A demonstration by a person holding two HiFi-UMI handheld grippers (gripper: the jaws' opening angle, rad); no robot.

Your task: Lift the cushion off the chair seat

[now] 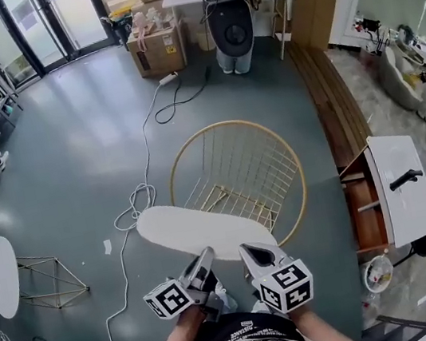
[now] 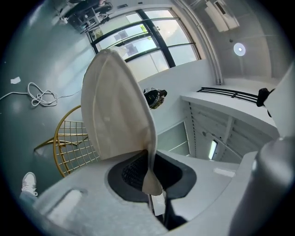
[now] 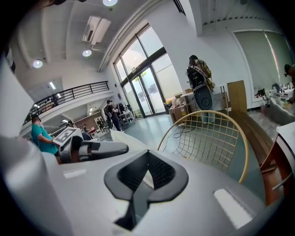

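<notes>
Left hand-held gripper (image 1: 203,258), near-level, pinches cushion (image 1: 198,229).

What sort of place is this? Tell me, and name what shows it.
Probably an open office or lab hall, not a home: tall glass doors, stacked cardboard boxes, a power cable lying loose, and a railed upper gallery.

The grey-green floor (image 1: 73,157) carries a golden wire chair (image 1: 239,171), a long white cable (image 1: 141,192) beside it, a cardboard box (image 1: 156,49) and a small round table (image 1: 3,276).
</notes>
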